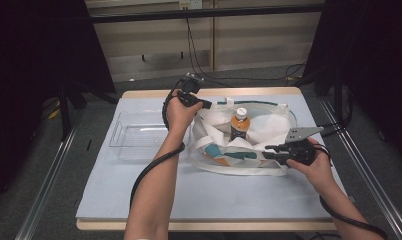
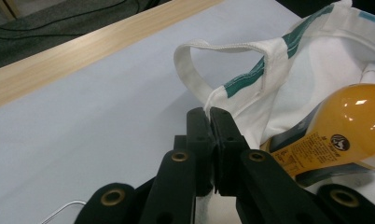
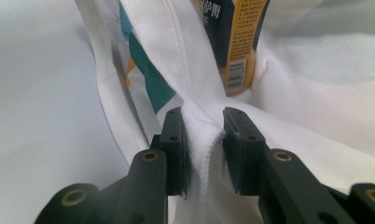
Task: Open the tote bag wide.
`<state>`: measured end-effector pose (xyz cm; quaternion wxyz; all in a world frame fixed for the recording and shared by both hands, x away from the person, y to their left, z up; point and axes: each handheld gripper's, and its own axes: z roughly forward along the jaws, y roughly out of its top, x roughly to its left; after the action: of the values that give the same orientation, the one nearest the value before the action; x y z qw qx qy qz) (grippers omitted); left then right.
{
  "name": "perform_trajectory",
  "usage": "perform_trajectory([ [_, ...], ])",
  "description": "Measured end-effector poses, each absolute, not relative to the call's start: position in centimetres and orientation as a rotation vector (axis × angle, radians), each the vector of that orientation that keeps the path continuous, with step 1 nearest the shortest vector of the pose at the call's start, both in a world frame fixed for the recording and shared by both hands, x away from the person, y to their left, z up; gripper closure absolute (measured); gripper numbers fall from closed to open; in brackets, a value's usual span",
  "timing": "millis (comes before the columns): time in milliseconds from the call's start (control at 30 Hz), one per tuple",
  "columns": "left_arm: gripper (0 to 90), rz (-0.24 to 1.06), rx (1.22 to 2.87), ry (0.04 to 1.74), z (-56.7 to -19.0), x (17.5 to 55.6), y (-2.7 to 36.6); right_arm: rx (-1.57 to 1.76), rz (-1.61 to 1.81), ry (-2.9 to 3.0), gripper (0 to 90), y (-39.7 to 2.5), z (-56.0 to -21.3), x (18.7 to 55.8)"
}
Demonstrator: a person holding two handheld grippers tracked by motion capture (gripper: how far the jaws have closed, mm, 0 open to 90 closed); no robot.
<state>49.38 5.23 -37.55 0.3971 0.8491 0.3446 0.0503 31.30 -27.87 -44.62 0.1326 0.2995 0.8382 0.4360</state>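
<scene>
Bag [image 1: 269, 131] mouth held open: left gripper [image 2: 209, 122] and right gripper [image 3: 202, 135] both clamped on rim cloth. Bottle [image 1: 240, 123] upright inside (near table's far edge). Next, probably: free one gripper for it.

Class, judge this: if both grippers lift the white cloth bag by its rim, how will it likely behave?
The white cloth bag probably sags: its fabric bunches between the right gripper jaws. The bottle inside may tip, standing on soft cloth. The left gripper pinches only a thin edge, which could slip.

Two black plastic grippers [image 1: 207, 104] [image 1: 270, 151] with brass-ringed screw holes are seen, each trailed by a black ribbed cable [image 1: 144, 175]; the forearms are left unsleeved.
</scene>
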Motion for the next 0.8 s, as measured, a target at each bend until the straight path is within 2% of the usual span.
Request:
perform_trajectory([
  [167,85.6,0.091,2.143,0.867,-37.5,49.3,5.1,0.866,1.260,2.434,69.3,-27.8,-44.5,31.4],
  [367,77.0,0.030,2.139,0.861,-37.4,49.2,4.7,0.873,1.252,2.429,68.5,-27.7,-44.1,31.6],
  [533,67.7,0.053,2.159,0.831,-37.3,49.1,4.3,0.866,1.249,2.431,68.2,-27.6,-44.0,31.7],
  [800,62.3,0.081,2.161,0.783,-36.8,49.2,3.5,0.875,1.247,2.430,67.7,-27.5,-43.9,31.7],
])
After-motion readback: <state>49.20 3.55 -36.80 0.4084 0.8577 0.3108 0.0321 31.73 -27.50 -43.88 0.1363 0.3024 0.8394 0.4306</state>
